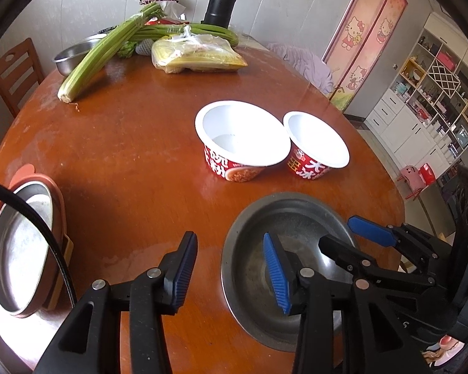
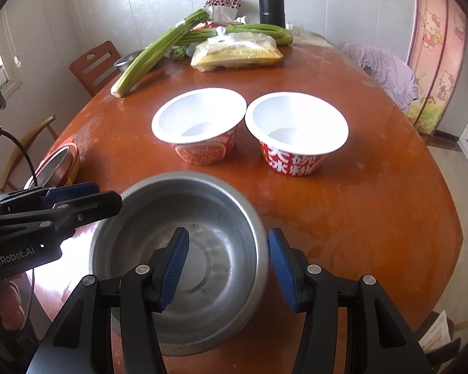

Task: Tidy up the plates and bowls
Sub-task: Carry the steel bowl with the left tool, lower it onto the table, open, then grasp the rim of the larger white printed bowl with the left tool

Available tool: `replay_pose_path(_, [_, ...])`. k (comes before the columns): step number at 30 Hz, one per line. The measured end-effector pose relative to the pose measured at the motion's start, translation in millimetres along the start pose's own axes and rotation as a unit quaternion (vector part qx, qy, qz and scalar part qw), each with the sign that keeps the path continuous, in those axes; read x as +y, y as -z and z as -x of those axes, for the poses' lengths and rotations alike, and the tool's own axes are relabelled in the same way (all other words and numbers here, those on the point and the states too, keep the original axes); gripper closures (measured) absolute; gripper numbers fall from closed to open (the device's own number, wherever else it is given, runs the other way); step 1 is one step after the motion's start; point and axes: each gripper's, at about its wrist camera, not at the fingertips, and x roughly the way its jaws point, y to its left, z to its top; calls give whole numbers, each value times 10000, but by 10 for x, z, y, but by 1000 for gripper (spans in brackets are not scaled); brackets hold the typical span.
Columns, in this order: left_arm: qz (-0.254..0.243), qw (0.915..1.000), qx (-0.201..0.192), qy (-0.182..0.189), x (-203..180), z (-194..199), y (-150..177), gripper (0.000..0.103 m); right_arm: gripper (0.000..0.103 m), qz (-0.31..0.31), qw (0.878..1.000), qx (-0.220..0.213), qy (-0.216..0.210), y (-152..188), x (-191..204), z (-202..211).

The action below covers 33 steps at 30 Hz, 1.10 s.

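**Two grippers at a steel bowl, two paper bowls beyond**

Nearest, the right gripper [image 2: 227, 268] straddles the right wall of a steel bowl [image 2: 140, 233] at the near edge of the round wooden table [image 2: 374, 218]: one blue pad sits inside the bowl, the other just outside its rim, and whether the pads press on the wall cannot be told. The left gripper [image 1: 231, 274] hovers at the same bowl's left side with its jaws apart, one pad above the bowl's interior, the other over bare table; nothing is pinched between them.

To the left, close to the table edge, lies one steel plate in an orange-rimmed holder [image 1: 21, 249].

In the middle of the table stand two empty red-and-white paper noodle bowls, upright and just beside each other: the left one [image 2: 199, 124] and the right one [image 2: 296, 127].

At the far side are two bunches of celery [image 2: 159, 53], one plastic bag of noodles [image 2: 237, 53], a second steel bowl [image 1: 75, 54], one black flask [image 2: 271, 0] and one wooden chair [image 2: 93, 65].
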Motion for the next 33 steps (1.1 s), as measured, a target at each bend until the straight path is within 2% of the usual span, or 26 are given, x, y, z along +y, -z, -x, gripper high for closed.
replay_pose_path(9, [-37,9997,-200,-169,22,64,-244,55,48,-59,9996,-138,-254,-258,17,9])
replay_pose_path(19, [-165,9990,-268,-313,7,-41,-572,55,48,-236,9980,-67,-582,-514,20,-169])
replay_pose_path(33, [-99,9995,-11,-305,95,-494,-969,55,48,-621,9940,228,-872,-736,-82,-550])
